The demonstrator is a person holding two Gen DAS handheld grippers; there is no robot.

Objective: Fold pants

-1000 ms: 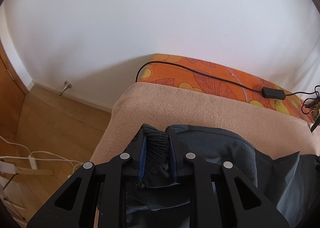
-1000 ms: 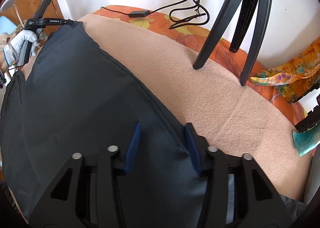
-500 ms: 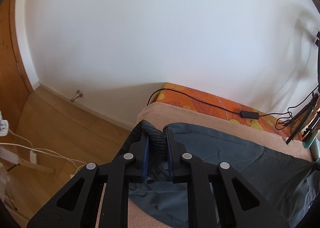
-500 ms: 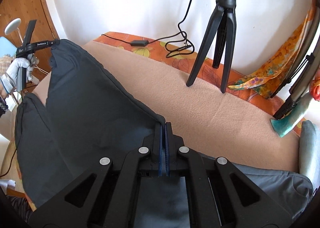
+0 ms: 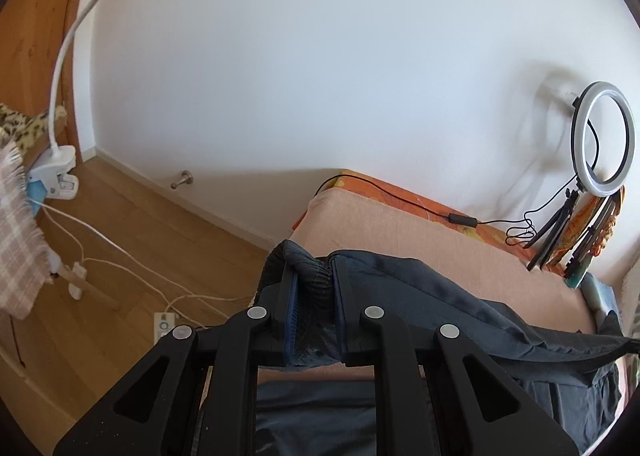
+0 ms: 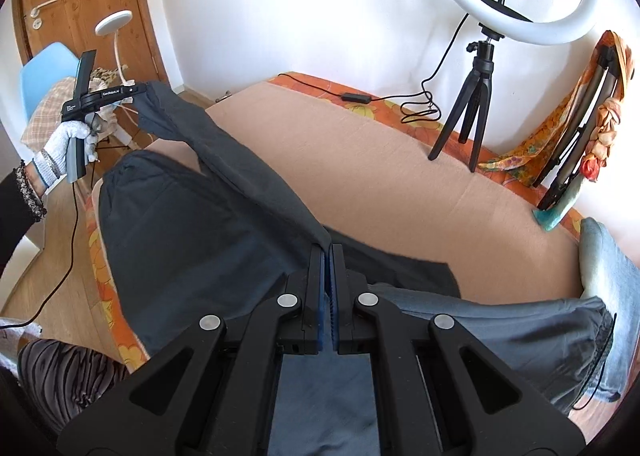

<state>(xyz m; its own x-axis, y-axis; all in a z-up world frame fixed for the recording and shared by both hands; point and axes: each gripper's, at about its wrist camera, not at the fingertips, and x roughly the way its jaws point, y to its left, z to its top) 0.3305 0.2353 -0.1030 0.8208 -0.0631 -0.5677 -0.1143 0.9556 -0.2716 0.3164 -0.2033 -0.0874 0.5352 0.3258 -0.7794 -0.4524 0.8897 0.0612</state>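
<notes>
Dark grey pants [image 6: 180, 224] lie partly on a peach blanket [image 6: 380, 176] covering a bed. My left gripper [image 5: 312, 280] is shut on the bunched elastic waistband [image 5: 316, 276] and holds it raised above the bed's left end. It also shows in the right wrist view [image 6: 136, 90], held by a gloved hand. My right gripper [image 6: 327, 252] is shut on a fabric edge of the pants [image 6: 280, 200], which stretches taut between both grippers. The rest of the pants hangs and lies below.
A ring light on a tripod [image 6: 472, 96] stands at the bed's back edge, with a black cable [image 6: 360, 98] beside it. Grey-blue clothing [image 6: 500, 328] lies at the right. A white clamp lamp [image 5: 60, 172] and floor cables [image 5: 120, 264] are left of the bed.
Both grippers have risen, lifting the pants edge off the blanket and pulling it taut. The right gripper closed on the fabric after being open a second ago.
</notes>
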